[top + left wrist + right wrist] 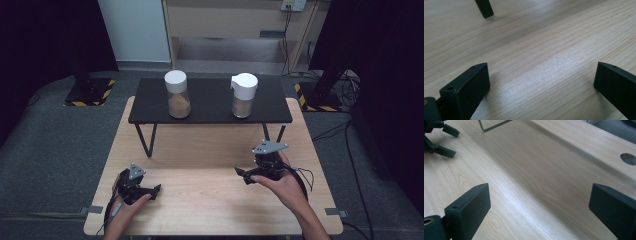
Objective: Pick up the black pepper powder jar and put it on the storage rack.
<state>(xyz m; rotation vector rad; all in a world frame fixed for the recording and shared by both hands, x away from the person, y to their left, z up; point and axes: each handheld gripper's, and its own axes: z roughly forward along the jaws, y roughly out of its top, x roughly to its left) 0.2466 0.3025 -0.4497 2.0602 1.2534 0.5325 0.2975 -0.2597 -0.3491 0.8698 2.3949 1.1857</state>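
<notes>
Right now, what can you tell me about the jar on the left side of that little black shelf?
The left jar is a clear container, seemingly glass or plastic, with a wide white cap, apparently closed, on top. Its body widens slightly toward the base and is filled to about half with a tan, powdery-looking material. It stands upright on the black raised shelf, towards its left end, well apart from the other white-capped jar to its right. Nothing but the shelf touches it; both grippers are down at the near edge of the wooden table.
</notes>
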